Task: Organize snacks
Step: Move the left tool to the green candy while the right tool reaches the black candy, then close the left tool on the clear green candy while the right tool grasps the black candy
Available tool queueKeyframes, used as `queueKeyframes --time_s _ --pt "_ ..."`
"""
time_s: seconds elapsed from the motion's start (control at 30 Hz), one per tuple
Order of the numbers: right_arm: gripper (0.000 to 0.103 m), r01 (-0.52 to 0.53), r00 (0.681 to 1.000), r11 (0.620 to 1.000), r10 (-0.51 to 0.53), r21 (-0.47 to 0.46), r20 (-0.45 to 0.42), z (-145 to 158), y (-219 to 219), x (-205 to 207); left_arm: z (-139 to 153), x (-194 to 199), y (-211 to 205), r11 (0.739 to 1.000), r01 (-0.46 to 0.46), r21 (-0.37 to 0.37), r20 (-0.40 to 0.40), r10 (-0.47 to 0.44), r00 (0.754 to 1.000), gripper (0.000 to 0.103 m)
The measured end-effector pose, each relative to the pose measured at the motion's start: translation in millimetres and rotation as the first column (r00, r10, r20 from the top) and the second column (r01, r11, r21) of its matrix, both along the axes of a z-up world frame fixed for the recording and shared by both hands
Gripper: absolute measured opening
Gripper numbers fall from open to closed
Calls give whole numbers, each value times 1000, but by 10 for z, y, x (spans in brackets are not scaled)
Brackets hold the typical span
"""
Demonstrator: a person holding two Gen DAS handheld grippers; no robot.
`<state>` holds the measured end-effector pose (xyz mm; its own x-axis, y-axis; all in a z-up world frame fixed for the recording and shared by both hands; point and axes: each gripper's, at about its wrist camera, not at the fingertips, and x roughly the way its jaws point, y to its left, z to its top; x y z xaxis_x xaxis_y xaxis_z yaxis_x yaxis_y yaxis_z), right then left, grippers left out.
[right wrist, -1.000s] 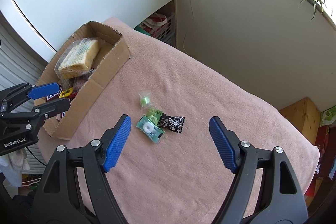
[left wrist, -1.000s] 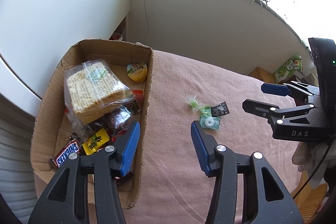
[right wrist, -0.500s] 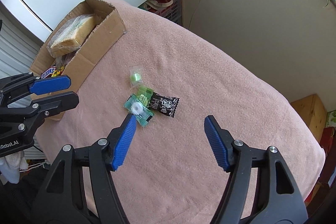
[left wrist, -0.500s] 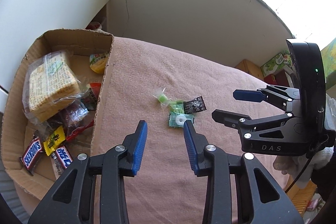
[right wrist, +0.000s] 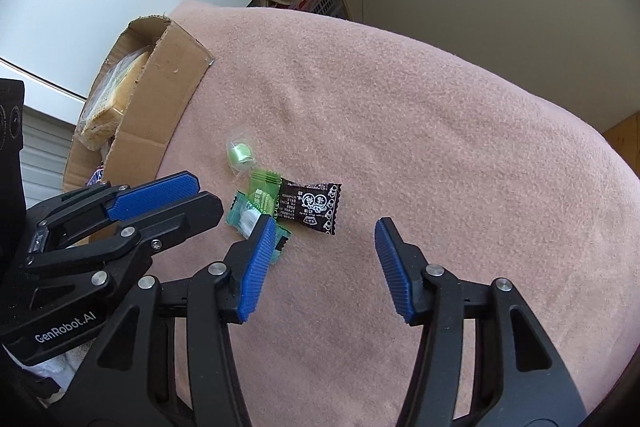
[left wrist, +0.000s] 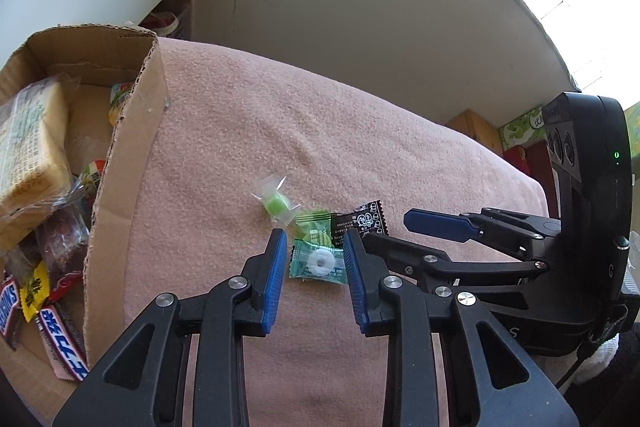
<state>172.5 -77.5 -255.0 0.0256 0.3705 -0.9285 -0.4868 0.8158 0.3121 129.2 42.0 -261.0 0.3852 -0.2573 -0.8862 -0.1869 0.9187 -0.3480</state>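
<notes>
Four small wrapped sweets lie in a tight cluster on the pink blanket (left wrist: 360, 147), a short way to the right of the cardboard box (left wrist: 132, 147), which already holds a bagged bread loaf (left wrist: 28, 155), Snickers bars (left wrist: 8, 307) and other packets. The cluster consists of a teal ring-mint packet (left wrist: 319, 262), a light-green striped sachet (left wrist: 314, 223) touching it on the far side, a black printed candy wrapper (left wrist: 360, 221) beside that, and a clear-wrapped green candy (left wrist: 276, 205) furthest out. The left gripper (left wrist: 316, 247) is released, its blue pads standing either side of the teal ring-mint packet without visibly pressing it — the gap is only slightly wider than the packet. The right gripper (right wrist: 324, 231) is also released, spread wide and holding nothing; in its own view the left pad overlaps the teal packet's near corner and the black wrapper sits just ahead of the opening. Judgement: the step in hand is the pick of the teal mint by the left gripper, with the remaining three sweets yet to be collected. The next move calls for lowering until the pads meet the blanket, closing on the flat packet alone, then carrying it leftward over the box wall. Risk noted — the striped sachet touches the target and could be dragged or pinched along with it, and the two grippers are close enough to collide.
</notes>
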Motion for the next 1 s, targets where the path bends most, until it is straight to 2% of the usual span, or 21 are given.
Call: queueKeyframes --time_s 0.1,0.27,0.5,0.57,0.77,1.0 --pt "49 17 1000 1000 -17 12 -19 -55 14 49 -44 52 23 1000 -15 5 -13 15 1000 26" --pt "48 35 999 999 -34 34 -33 -116 9 88 -89 123 57 999 -23 27 -32 24 999 25" --pt "48 4 1000 999 -4 38 -18 -113 78 99 -186 169 192 999 -49 12 -48 49 998 25" --pt "42 -15 1000 999 15 30 -6 -108 128 84 -210 169 224 999 -50 7 -52 50 997 25" --pt "39 -88 995 996 88 -20 49 -100 311 -8 -251 220 212 999 -37 24 -60 38 997 25" --pt "28 -90 995 996 90 -13 44 -111 345 -1 -283 295 103 998 -2 55 -53 5 999 25"
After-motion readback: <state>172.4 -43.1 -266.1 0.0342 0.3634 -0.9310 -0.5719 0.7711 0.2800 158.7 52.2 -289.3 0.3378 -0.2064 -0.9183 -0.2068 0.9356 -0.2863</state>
